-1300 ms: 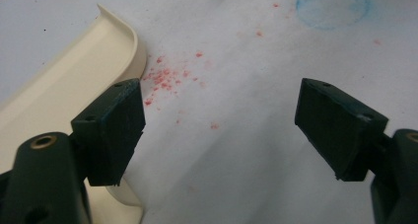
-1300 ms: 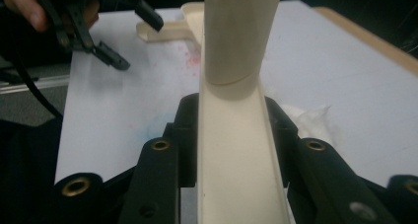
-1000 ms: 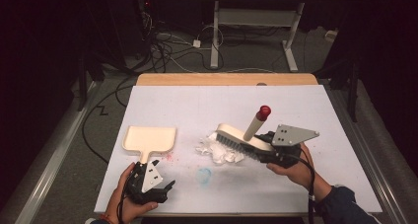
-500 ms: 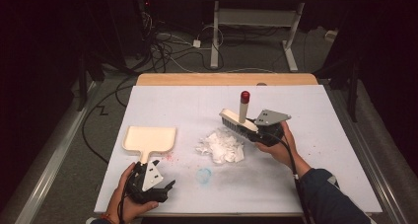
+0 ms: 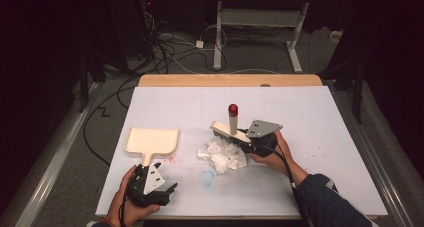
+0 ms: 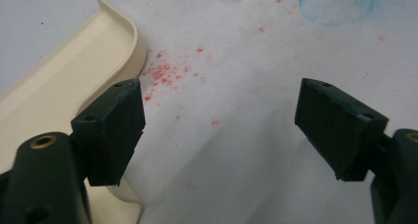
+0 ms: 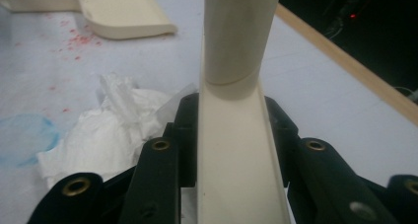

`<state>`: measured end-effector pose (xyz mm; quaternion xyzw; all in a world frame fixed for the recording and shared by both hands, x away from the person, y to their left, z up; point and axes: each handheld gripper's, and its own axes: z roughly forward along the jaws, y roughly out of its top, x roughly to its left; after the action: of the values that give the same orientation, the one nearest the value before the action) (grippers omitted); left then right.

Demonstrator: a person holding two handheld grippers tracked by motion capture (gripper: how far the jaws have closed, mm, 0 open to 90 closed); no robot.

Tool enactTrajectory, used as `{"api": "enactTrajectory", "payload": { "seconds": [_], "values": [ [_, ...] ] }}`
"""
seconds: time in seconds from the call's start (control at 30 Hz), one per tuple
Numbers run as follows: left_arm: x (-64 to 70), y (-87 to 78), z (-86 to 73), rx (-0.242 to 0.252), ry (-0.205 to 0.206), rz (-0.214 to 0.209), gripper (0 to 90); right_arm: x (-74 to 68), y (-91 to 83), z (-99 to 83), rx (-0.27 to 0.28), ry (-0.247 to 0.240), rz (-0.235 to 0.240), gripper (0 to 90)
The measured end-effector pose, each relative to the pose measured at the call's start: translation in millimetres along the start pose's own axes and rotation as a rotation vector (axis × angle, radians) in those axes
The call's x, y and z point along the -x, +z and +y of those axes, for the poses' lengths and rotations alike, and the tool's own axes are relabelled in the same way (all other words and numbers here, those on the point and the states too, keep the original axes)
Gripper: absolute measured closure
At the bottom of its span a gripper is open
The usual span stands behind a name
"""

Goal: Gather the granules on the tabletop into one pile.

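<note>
High view first: brush (image 5: 229, 128) clamped in the right gripper (image 5: 250, 138), cream back pointing away from the hand, handle with its red tip standing upright just beyond the jaws. Sits directly over the crumpled white tissue (image 5: 222, 154), bristles down toward the heap, though contact with the paper cannot be told from up here. Seen along the right gripper view, brush (image 7: 235, 115) running straight out between the two black jaws, pinched on both flanks, round handle rising dead ahead; tissue (image 7: 106, 130) bunched low and to the left of the jaws, just beside them.

Further out from the right gripper, on its far left across the white table cover (image 5: 320, 117): cream dustpan (image 5: 151, 141), flat on the sheet, well apart from the brush. Faint blue stain (image 5: 207, 177) on the sheet near the tissue, toward the person's edge; red specks (image 5: 171, 159) scattered beside the pan's handle.

Left gripper (image 5: 159, 191) resting low at the near edge, held in the left hand (image 5: 125, 202), jaws spread wide with nothing between them. Left gripper view confirms: dustpan (image 6: 64, 81) lying just beside and partly behind the left-hand jaw, red specks (image 6: 167, 73) straight ahead in the gap, blue stain (image 6: 337, 4) beyond the right-hand jaw. Right hand (image 5: 272, 154) wrapped round its gripper, dark sleeve trailing back.
</note>
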<state>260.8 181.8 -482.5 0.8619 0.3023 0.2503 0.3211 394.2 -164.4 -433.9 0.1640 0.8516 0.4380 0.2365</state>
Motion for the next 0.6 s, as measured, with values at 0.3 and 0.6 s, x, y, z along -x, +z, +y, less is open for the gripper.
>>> {"api": "enactTrajectory", "payload": {
  "seconds": [0.3, 0.6],
  "values": [
    [-1.0, -1.2, -0.1, 0.003, -0.003, 0.006, 18.6, 18.1, -29.5, 7.2, 0.090, 0.072, -0.048, 67.9],
    [-0.5, -1.0, 0.5, 0.004, -0.003, 0.007, 18.6, 22.9, -62.0, 2.8, 0.102, 0.088, -0.073, 67.9]
  ]
}}
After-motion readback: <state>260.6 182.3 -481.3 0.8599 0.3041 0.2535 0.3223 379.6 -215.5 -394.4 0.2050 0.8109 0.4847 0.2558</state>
